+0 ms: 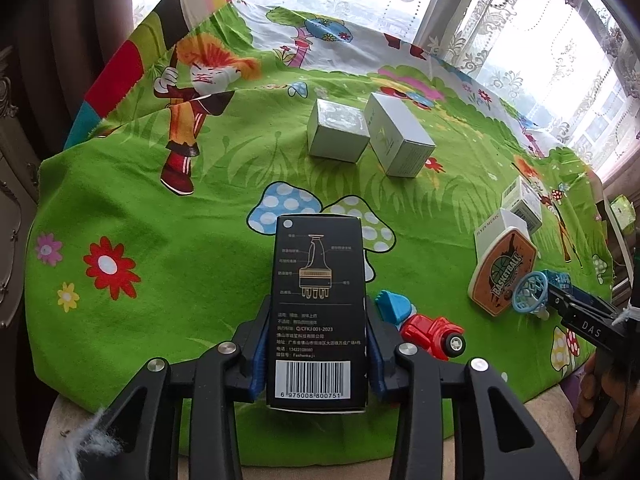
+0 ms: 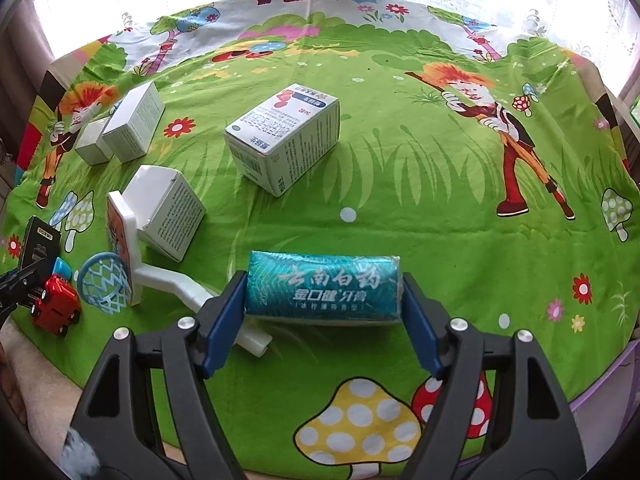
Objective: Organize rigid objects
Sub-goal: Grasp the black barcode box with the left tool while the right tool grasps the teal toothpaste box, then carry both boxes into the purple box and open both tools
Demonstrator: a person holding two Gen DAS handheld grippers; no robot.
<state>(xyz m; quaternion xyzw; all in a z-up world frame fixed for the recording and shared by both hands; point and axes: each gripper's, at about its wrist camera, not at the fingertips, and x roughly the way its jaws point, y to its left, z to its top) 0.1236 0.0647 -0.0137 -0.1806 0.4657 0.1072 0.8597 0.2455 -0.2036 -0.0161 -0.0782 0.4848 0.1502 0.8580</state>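
Left gripper (image 1: 316, 354) clamps a black box (image 1: 318, 312) (barcode facing up); right gripper (image 2: 322, 316) grips a teal toothpaste box (image 2: 323, 290) on green cloth (image 2: 400, 200).

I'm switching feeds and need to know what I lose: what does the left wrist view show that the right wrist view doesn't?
Left wrist only: the barcode face of the black box, gripped by the left gripper.

Right wrist only: the teal toothpaste box between the right gripper's fingers, and the blue-and-white carton.

Both: the hoop toy, red car, two white boxes and the green cloth.
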